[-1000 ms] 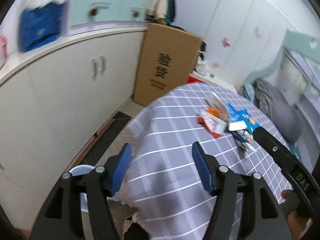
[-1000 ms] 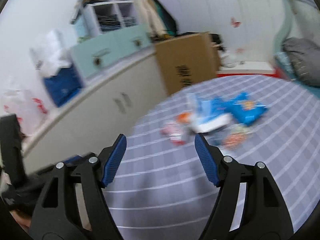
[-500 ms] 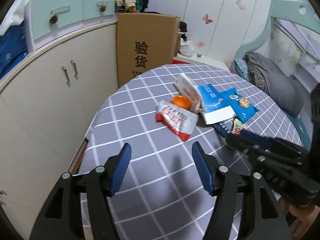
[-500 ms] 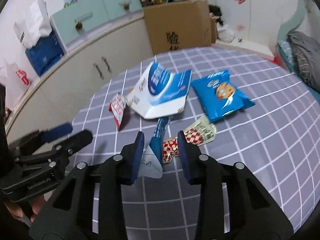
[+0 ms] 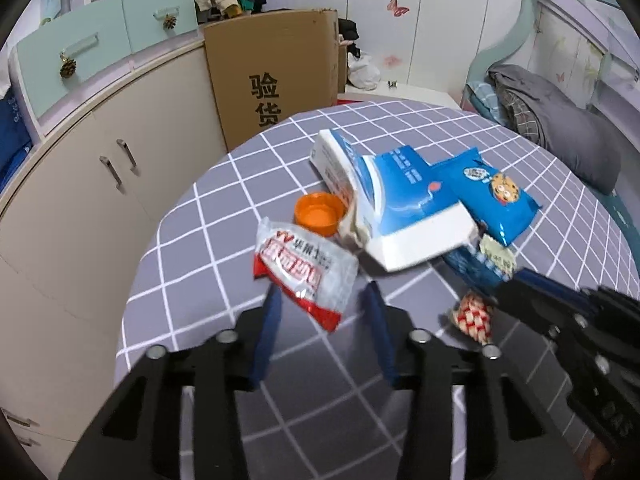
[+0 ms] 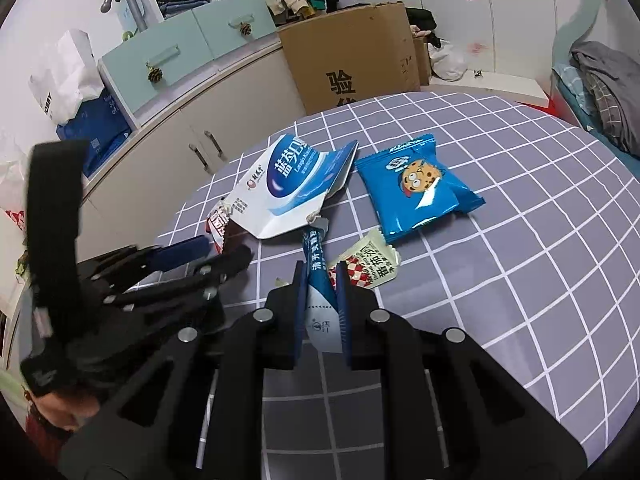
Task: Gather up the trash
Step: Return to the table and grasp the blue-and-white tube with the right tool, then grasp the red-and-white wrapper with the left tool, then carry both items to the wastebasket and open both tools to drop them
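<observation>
Both grippers work the litter on the checked table (image 6: 520, 240) at once: the right gripper (image 6: 320, 280), jaws just closing, pinches the long blue sachet (image 6: 316, 264) at the pile's near edge. The left gripper (image 5: 320, 304), also narrowing, straddles the red-and-white wrapper (image 5: 304, 268) without clearly pressing it. Only the left view shows the orange cap (image 5: 320, 214) beyond that wrapper.

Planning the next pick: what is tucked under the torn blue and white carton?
Under the torn carton the rim of the orange cap slips beneath its left edge, and the red and white wrapper reaches its front corner. Whatever lies beneath the carton's middle is hidden.
</observation>
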`<action>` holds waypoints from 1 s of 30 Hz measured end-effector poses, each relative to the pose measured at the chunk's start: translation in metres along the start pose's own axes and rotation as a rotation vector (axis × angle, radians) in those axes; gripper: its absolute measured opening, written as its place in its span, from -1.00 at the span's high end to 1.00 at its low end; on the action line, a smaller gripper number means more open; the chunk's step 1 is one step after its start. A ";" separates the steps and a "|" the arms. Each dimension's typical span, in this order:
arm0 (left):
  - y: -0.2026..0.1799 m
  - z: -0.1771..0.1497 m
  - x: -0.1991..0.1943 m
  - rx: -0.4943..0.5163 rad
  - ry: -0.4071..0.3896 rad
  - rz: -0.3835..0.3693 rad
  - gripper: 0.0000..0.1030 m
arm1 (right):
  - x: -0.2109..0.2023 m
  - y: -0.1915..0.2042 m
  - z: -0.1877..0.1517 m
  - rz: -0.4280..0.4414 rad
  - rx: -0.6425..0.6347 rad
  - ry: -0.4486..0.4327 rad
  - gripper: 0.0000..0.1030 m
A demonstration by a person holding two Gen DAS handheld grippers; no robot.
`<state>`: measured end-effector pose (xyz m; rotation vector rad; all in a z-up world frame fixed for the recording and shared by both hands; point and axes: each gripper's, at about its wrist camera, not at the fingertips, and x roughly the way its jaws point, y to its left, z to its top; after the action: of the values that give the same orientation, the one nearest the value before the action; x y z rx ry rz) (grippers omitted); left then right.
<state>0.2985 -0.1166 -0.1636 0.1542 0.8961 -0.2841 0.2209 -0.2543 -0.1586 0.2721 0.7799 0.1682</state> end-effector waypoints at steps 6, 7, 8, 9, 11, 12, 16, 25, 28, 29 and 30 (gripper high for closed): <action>0.016 -0.002 -0.013 -0.082 -0.031 -0.036 0.97 | -0.017 0.003 -0.002 -0.002 -0.001 -0.030 0.72; 0.017 -0.005 -0.019 -0.086 -0.041 -0.045 0.98 | -0.020 0.004 -0.004 -0.003 -0.004 -0.033 0.72; 0.018 -0.009 -0.025 -0.090 -0.050 -0.047 0.98 | -0.022 0.006 -0.005 -0.003 -0.008 -0.036 0.72; 0.019 -0.014 -0.033 -0.092 -0.065 -0.050 0.98 | -0.024 0.008 -0.006 -0.002 -0.009 -0.038 0.72; 0.019 -0.021 -0.043 -0.093 -0.079 -0.064 0.98 | -0.031 0.014 -0.011 -0.001 -0.019 -0.043 0.72; 0.020 -0.027 -0.051 -0.095 -0.090 -0.076 0.98 | -0.033 0.016 -0.012 -0.001 -0.021 -0.046 0.72; 0.021 -0.047 -0.072 -0.101 -0.112 -0.105 0.98 | -0.046 0.033 -0.020 0.011 -0.037 -0.059 0.72; 0.055 -0.087 -0.110 -0.169 -0.146 -0.147 0.98 | -0.057 0.093 -0.032 0.087 -0.109 -0.076 0.72; 0.085 -0.104 -0.122 -0.217 -0.161 -0.137 0.98 | -0.051 0.125 -0.036 0.135 -0.150 -0.070 0.72; 0.093 -0.108 -0.125 -0.229 -0.163 -0.130 0.98 | -0.048 0.138 -0.038 0.151 -0.166 -0.063 0.72; 0.105 -0.114 -0.128 -0.247 -0.166 -0.118 0.98 | -0.044 0.151 -0.040 0.170 -0.181 -0.059 0.72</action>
<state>0.1698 0.0348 -0.1319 -0.1497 0.7697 -0.2889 0.1540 -0.1143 -0.1104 0.1710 0.6783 0.3873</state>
